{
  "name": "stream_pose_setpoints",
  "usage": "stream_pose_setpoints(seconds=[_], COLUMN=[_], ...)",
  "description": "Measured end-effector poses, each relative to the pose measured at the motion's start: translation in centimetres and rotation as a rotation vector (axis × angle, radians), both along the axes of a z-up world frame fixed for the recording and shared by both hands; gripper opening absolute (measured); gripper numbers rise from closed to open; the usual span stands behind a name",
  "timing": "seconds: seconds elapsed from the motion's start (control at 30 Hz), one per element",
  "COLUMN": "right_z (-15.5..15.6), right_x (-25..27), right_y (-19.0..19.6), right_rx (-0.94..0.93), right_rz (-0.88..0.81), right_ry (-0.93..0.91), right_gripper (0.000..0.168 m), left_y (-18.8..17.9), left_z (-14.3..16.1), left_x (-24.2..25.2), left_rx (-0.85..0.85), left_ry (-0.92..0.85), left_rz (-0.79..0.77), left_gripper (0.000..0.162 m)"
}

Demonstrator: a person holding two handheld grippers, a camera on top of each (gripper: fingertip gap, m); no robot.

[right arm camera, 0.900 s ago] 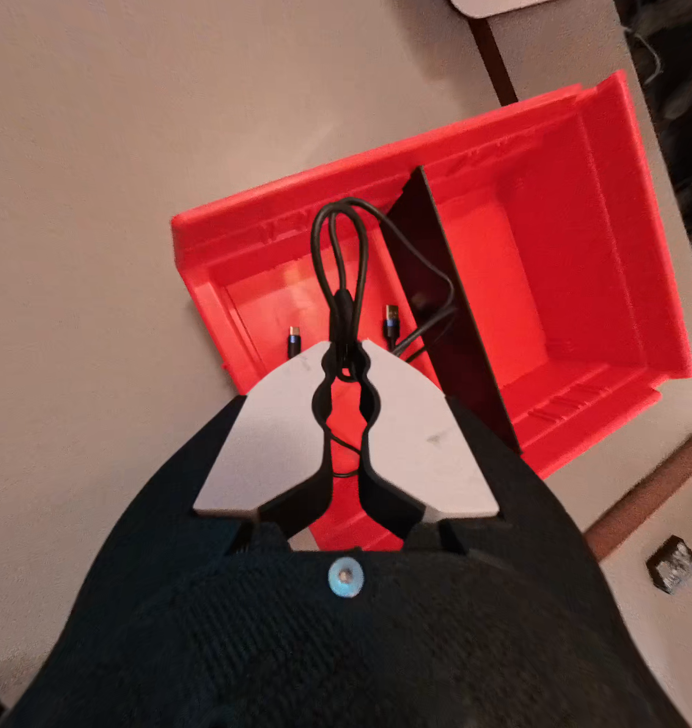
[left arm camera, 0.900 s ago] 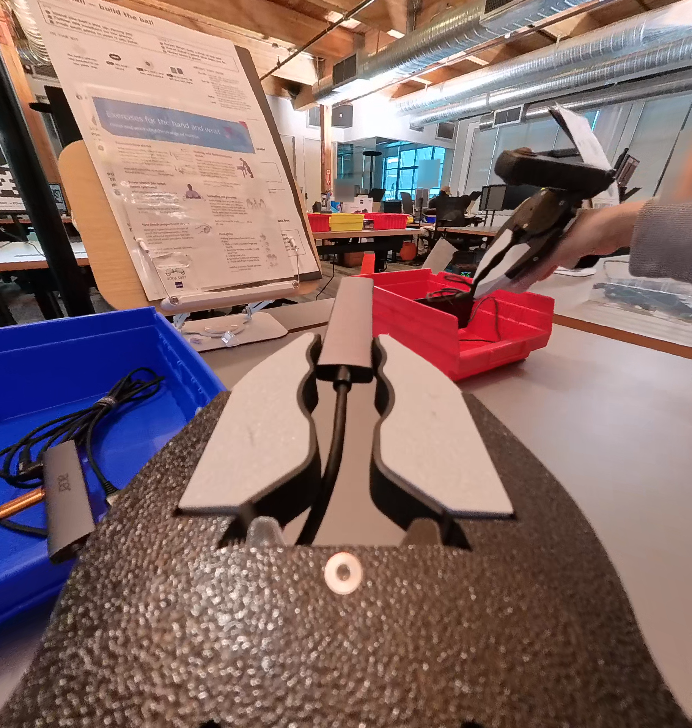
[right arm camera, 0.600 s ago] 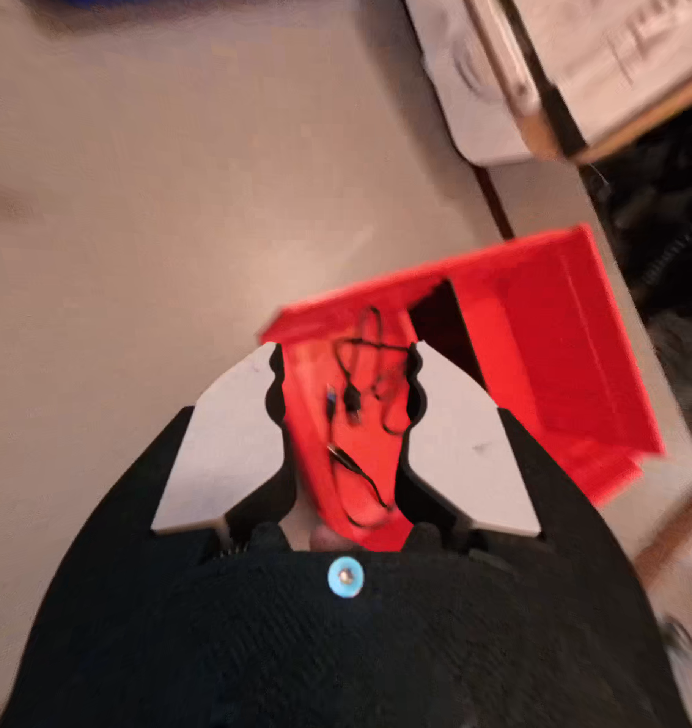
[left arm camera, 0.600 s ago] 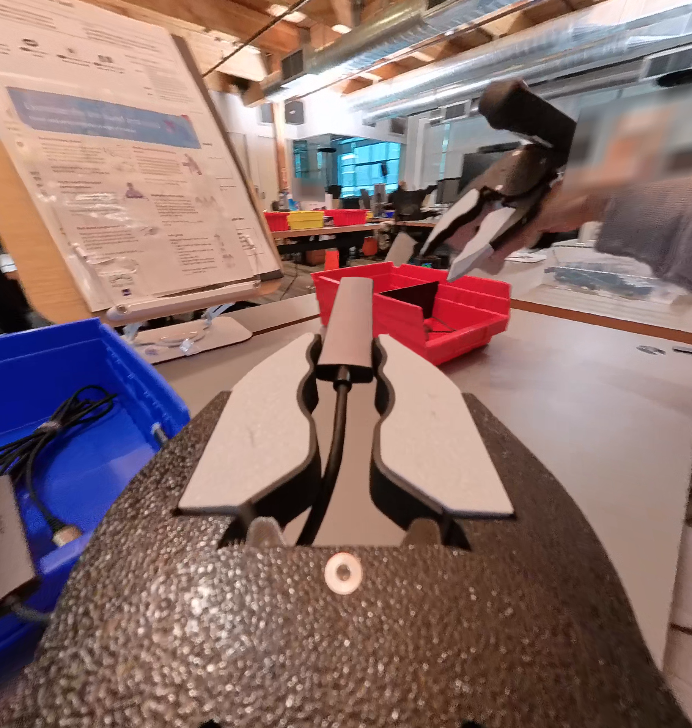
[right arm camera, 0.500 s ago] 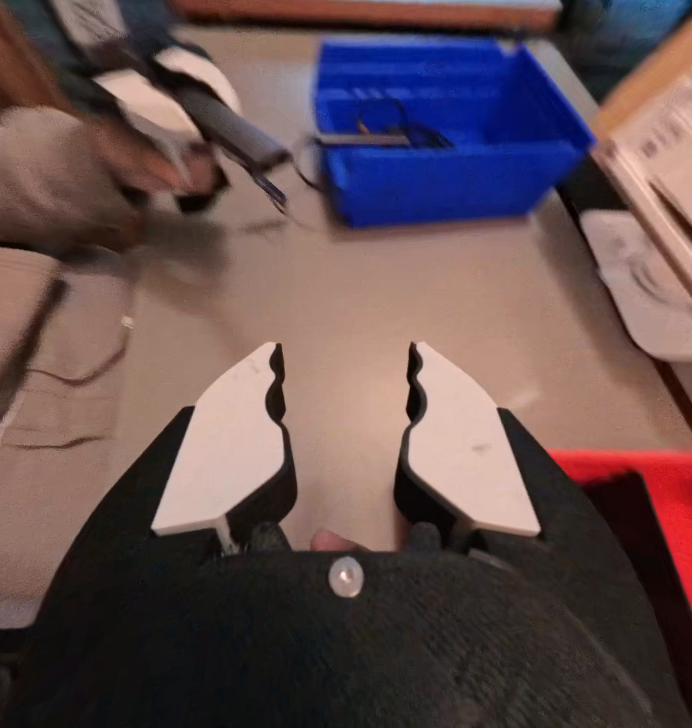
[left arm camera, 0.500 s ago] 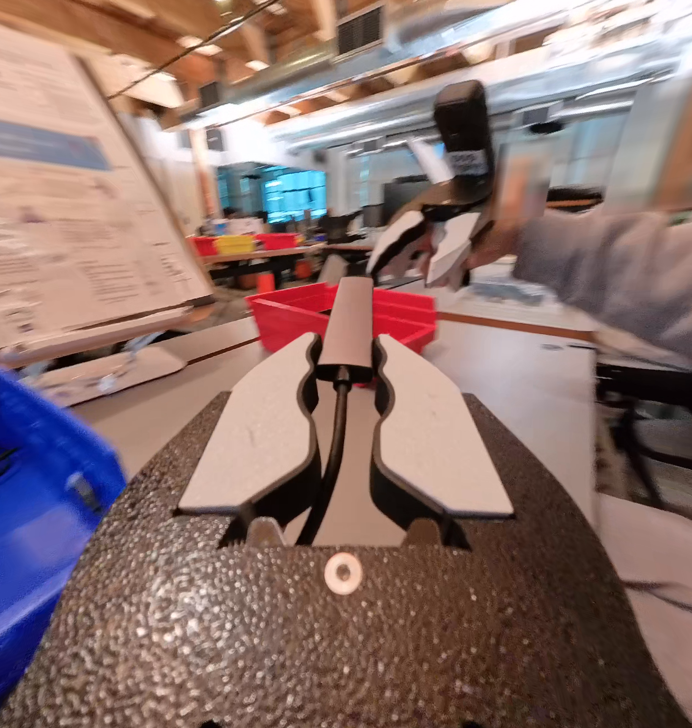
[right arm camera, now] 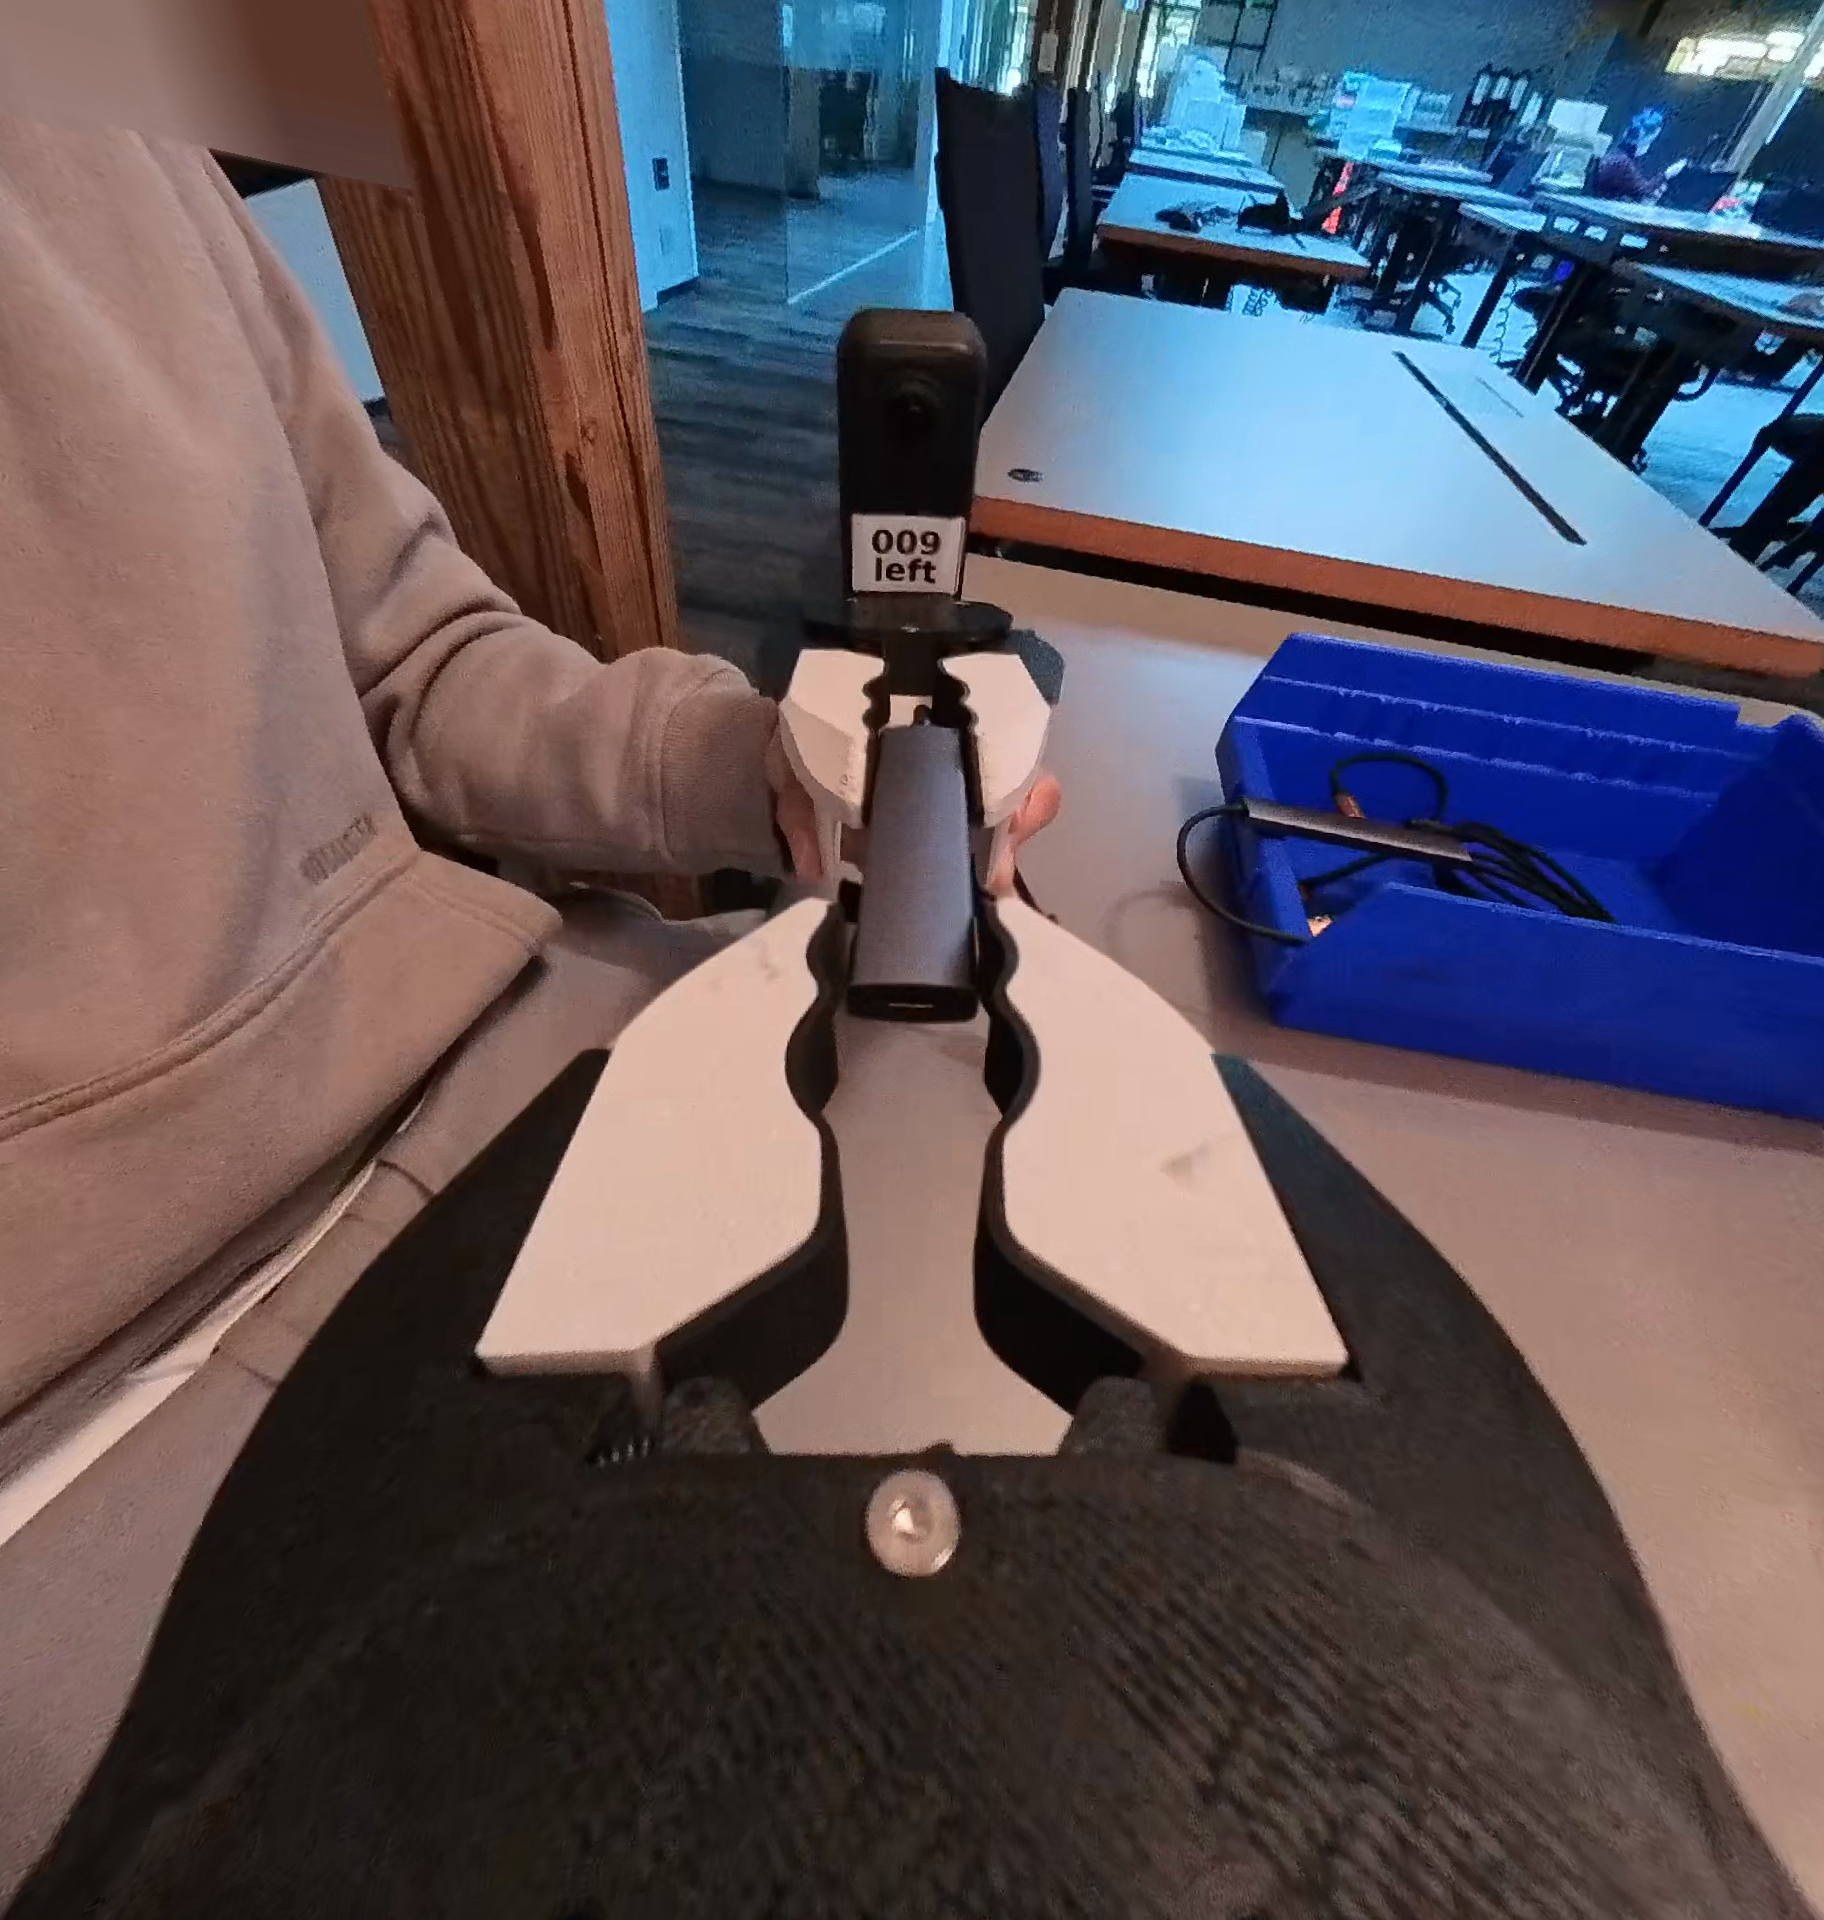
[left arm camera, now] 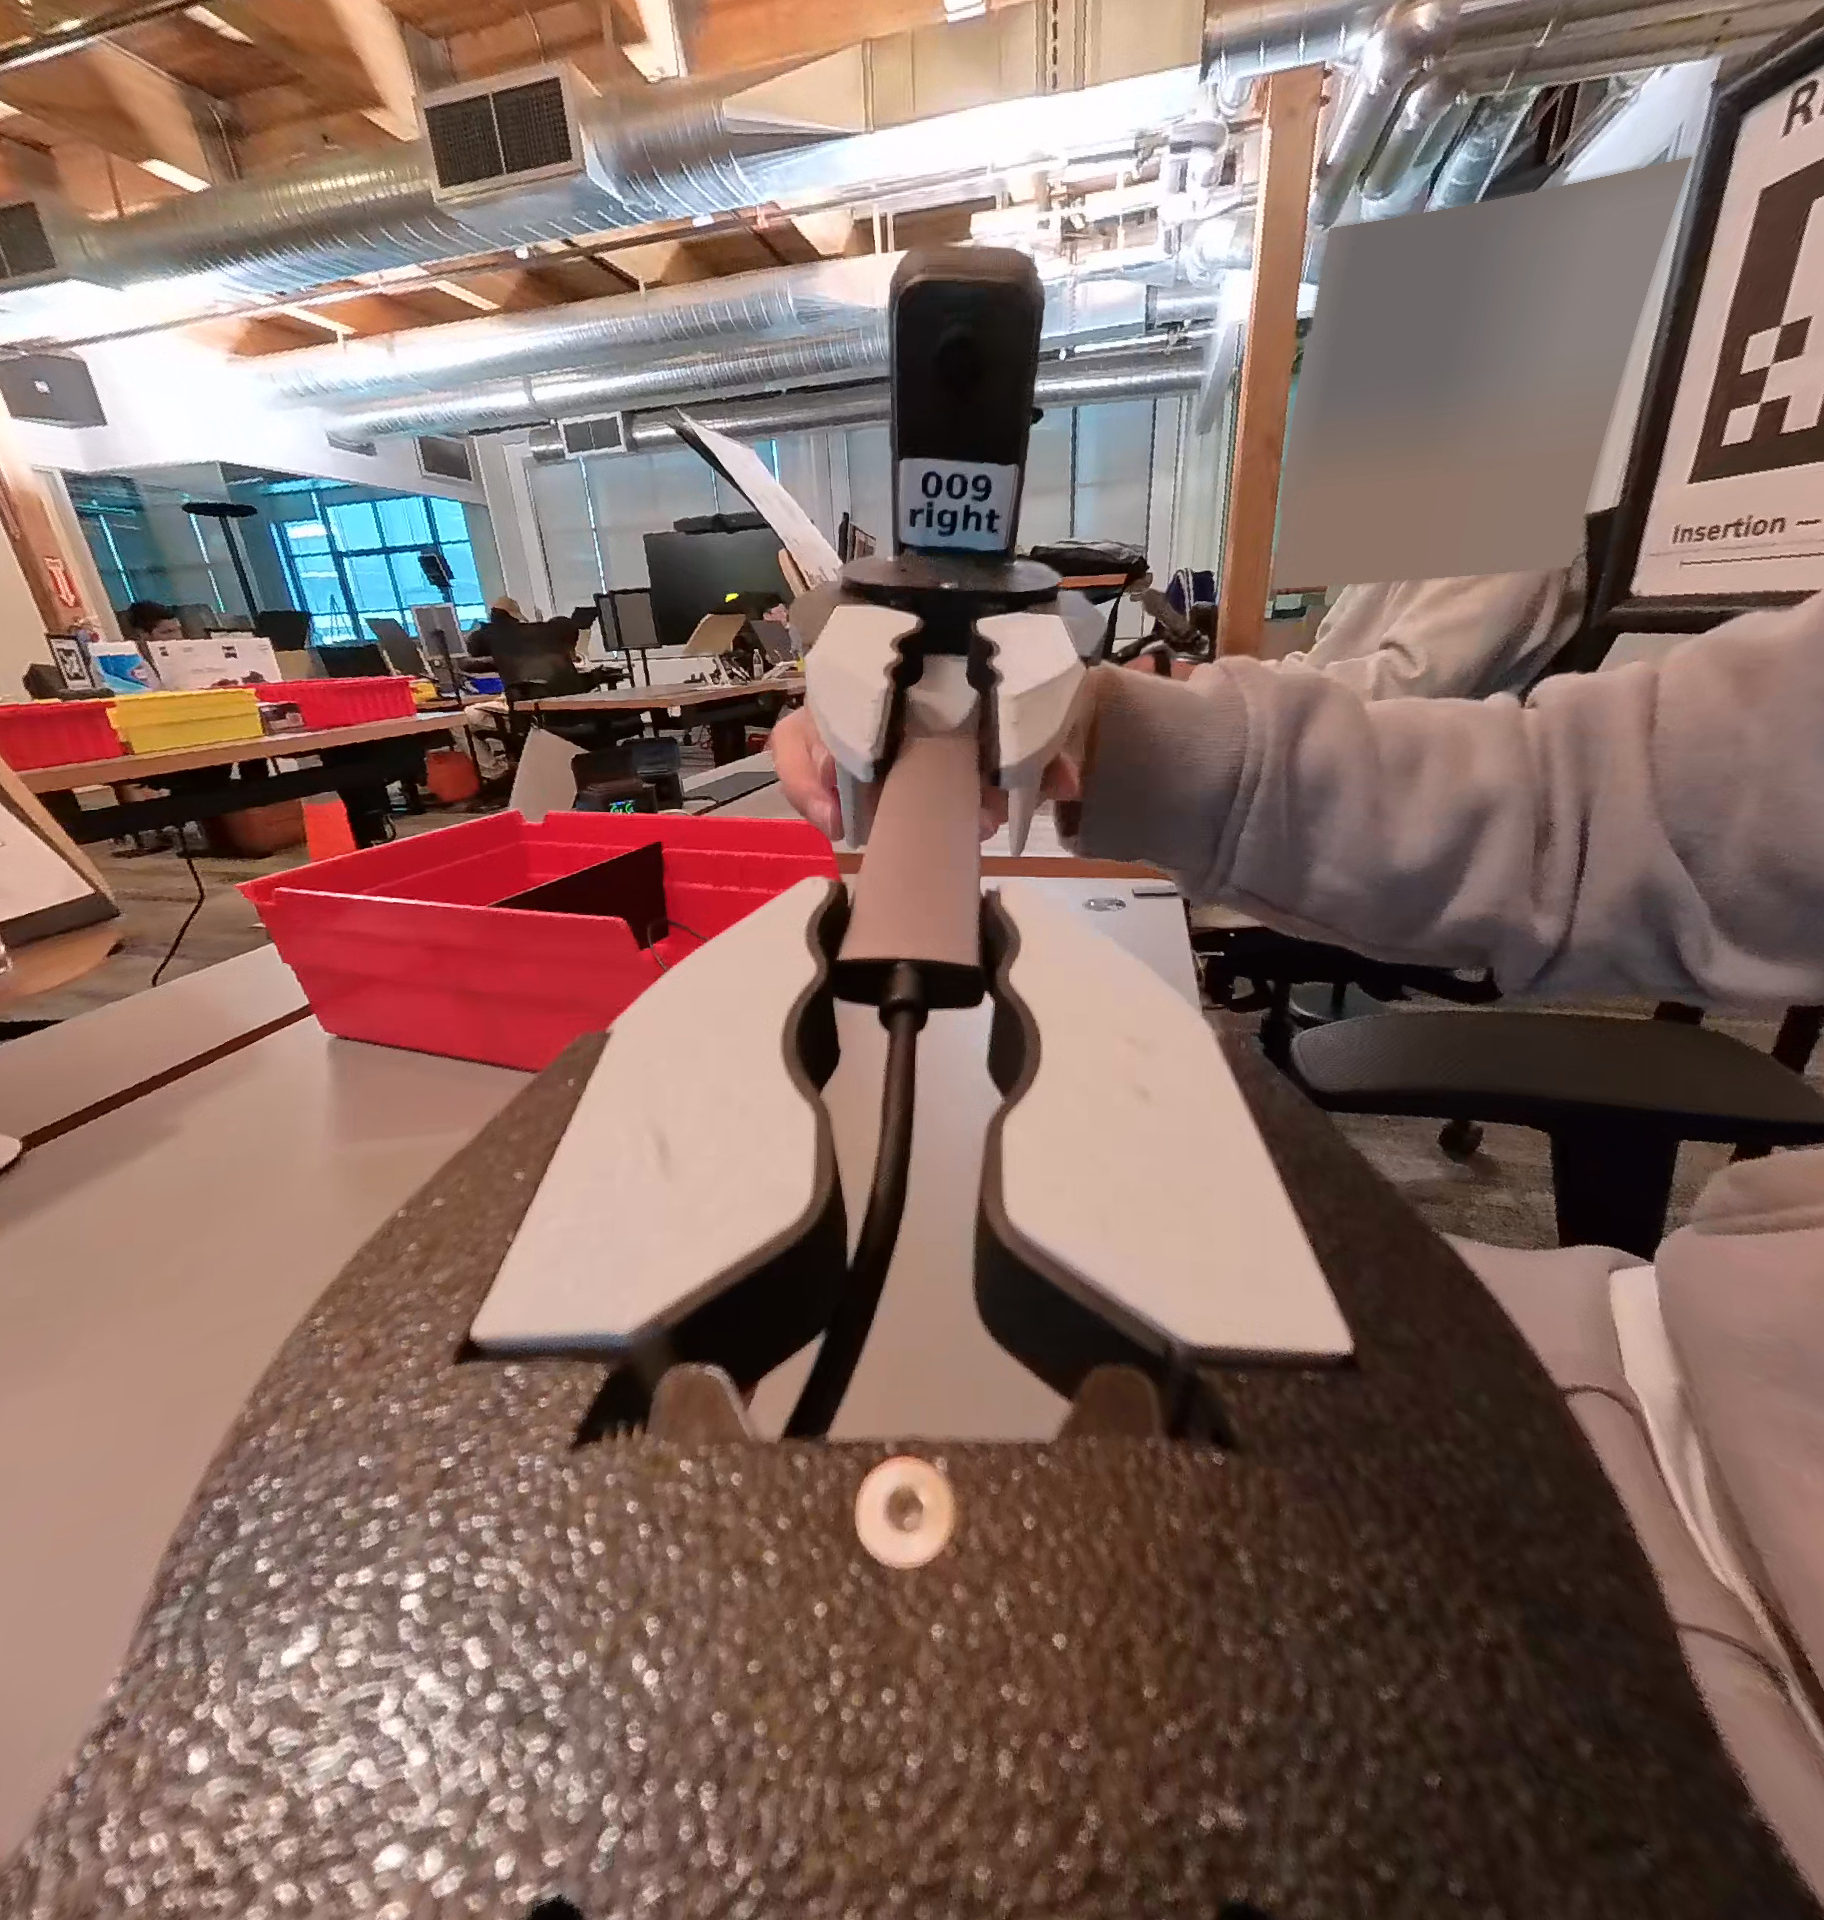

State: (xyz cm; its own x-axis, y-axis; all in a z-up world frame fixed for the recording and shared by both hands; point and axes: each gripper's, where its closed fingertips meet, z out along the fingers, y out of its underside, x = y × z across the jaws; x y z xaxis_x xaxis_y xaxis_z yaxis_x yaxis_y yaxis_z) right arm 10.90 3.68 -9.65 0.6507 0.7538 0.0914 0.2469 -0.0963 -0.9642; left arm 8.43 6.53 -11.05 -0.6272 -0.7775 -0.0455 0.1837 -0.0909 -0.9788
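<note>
My left gripper [left arm camera: 913,904] is shut on the cabled end of a slim grey hub [left arm camera: 918,852], held level above the grey table; its black cable [left arm camera: 877,1174] runs back between the fingers. My right gripper [right arm camera: 913,925] faces it head on, its fingers closed around the hub's free end [right arm camera: 913,883], which has a slot. In the left wrist view the right gripper [left arm camera: 934,821] shows beyond the hub, held by a hand in a beige sleeve. In the right wrist view the left gripper [right arm camera: 913,831] shows at the hub's far end.
A red bin [left arm camera: 451,956] with a black divider [left arm camera: 596,883] stands on the table beyond my left gripper. A blue bin [right arm camera: 1510,997] holds another hub with cables [right arm camera: 1344,831]. A person in beige sits close by, beside a wooden post [right arm camera: 513,312] and an office chair [left arm camera: 1562,1081]. Spacing between my two grippers at the tips: around 5 centimetres.
My right gripper let go of the black cable over the red bin, swung round open, and has closed on the hub's free end. My left gripper turned right with the hub.
</note>
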Motion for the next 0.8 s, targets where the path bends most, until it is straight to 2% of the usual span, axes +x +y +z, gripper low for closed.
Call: stream_pose_setpoints(seconds=[0.47, 0.57, 0.6, 0.7, 0.8], right_z=[-0.3, 0.6, 1.3, 4.2, 7.6], right_x=[0.4, 1.5, 2.2, 5.6, 9.8], right_y=[1.0, 1.1, 1.0, 0.7, 0.2], right_rx=[-0.069, -0.046, -0.033, 0.018, 0.08], right_rz=[-0.035, -0.073, -0.087, -0.175, -0.295], right_ry=[-0.034, -0.06, -0.066, -0.099, -0.127], right_gripper=[0.025, 0.025, 0.025, 0.025, 0.025], left_y=[0.7, 2.2, 2.6, 4.3, 6.1], left_z=[-0.3, 0.5, 1.0, 2.4, 3.6], left_x=[0.3, 0.9, 0.9, 0.5, -0.2], left_rx=[-0.024, -0.053, -0.054, -0.044, -0.083], left_ry=[-0.007, -0.043, -0.068, -0.156, -0.228], left_rz=[0.028, 0.175, 0.213, 0.345, 0.447], left_gripper=[0.026, 0.073, 0.082, 0.095, 0.094])
